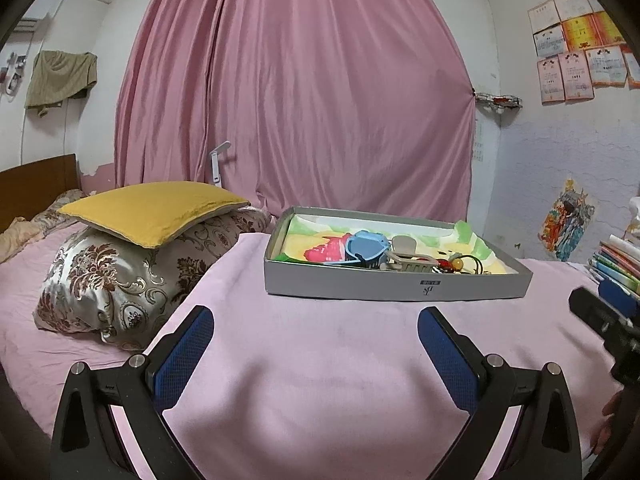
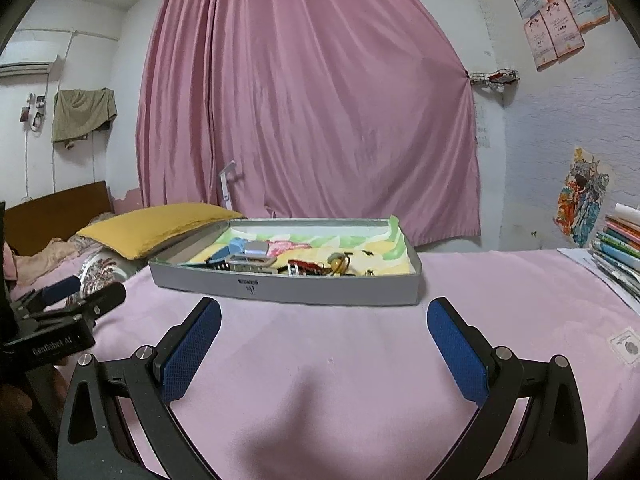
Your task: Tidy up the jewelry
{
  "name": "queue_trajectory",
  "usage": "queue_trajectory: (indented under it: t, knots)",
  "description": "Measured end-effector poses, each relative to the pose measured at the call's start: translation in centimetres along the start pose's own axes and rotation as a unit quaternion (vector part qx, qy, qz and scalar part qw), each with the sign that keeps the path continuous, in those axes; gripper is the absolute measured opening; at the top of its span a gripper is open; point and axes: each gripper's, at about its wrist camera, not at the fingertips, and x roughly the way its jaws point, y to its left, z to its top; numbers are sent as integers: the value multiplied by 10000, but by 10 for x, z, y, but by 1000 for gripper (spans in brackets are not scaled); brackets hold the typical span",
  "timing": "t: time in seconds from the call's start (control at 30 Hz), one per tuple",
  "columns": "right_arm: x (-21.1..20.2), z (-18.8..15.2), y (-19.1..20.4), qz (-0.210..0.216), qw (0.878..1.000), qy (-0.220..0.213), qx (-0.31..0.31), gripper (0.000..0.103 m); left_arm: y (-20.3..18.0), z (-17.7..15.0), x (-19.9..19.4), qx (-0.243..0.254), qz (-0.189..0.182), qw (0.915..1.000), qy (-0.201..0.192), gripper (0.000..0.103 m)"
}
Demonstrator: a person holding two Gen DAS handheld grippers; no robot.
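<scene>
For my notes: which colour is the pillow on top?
Mustard yellow pillow; left wrist view shows it best.

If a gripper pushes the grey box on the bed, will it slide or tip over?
The grey box is wide and low, so it will probably slide, not tip. The soft pink blanket may drag and bunch. The clips and beads lie loose inside and will likely shift.

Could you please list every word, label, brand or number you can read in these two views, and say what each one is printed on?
"GenRobot AI": on the body of the left gripper, seen in the right wrist view.
Grey box: a small dark label and a logo on its front wall, too small to read.
Certificates on the wall: print too blurred to read.
Book stack: no spine text legible.
Sticker on the pink bedspread: unreadable.
</scene>
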Motion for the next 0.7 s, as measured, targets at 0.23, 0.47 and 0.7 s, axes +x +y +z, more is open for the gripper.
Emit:
queue_trajectory:
  t: [0.23,0.47,0.7]
  knots:
    - [1,-3,-1,-19,10000,2,43,101,-1,-3,1,66,38,10000,-6,102]
    - [0,-3,1,-49,10000,-33,-17,101,-4,-4,-1,164,89,9998,-57,102]
    - [1,-2,4,-152,9998,-7,-104,101,-4,-4,-3,164,67,9998,-75,102]
